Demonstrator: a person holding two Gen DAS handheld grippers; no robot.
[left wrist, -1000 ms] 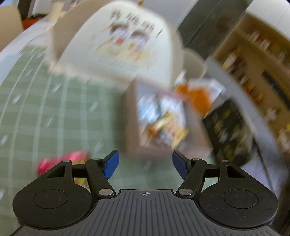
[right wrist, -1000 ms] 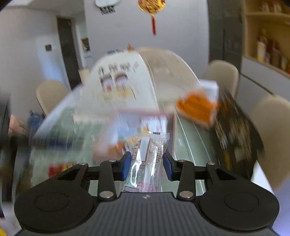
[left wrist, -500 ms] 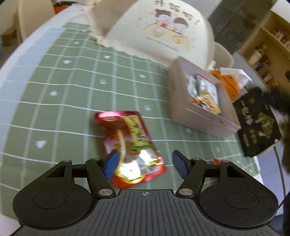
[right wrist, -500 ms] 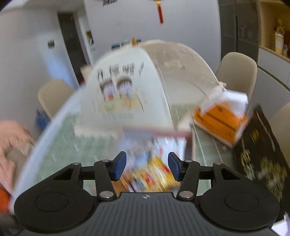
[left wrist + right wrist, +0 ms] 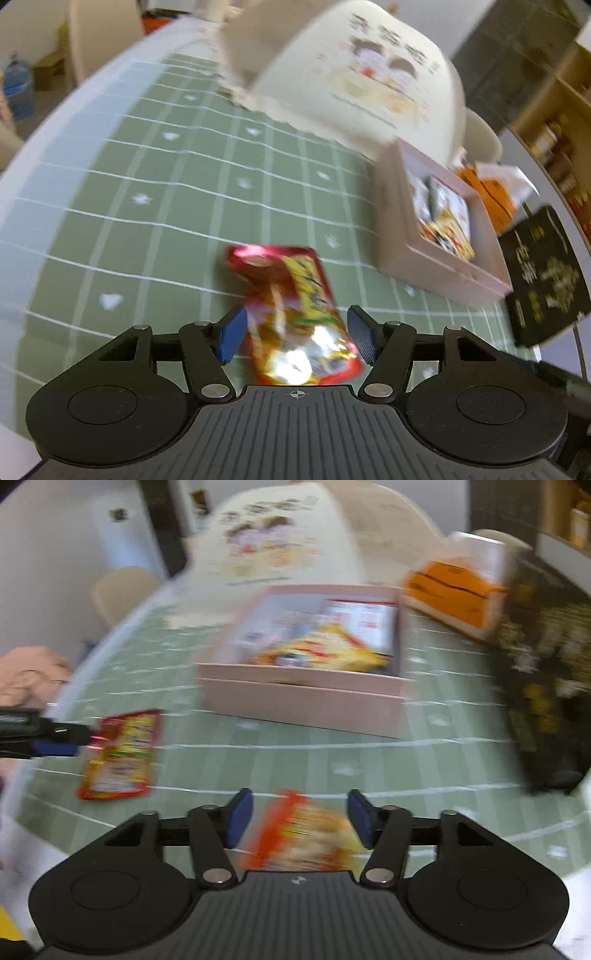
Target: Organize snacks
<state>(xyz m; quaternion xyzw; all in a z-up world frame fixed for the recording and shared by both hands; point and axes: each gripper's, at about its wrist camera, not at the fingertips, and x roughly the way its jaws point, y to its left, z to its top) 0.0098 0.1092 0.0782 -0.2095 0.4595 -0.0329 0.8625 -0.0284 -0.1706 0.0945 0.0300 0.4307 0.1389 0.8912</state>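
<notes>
My left camera rides just behind my left tool (image 5: 295,338), low over the green mat (image 5: 166,206), looking forward and down at the red packet (image 5: 295,314) close beneath. My right camera sits behind my right tool (image 5: 300,819), facing across the desk toward the pink box (image 5: 303,698). Both views share the box (image 5: 436,266), the red packet (image 5: 120,755), the orange box (image 5: 454,590) and the black bag (image 5: 546,277).
</notes>
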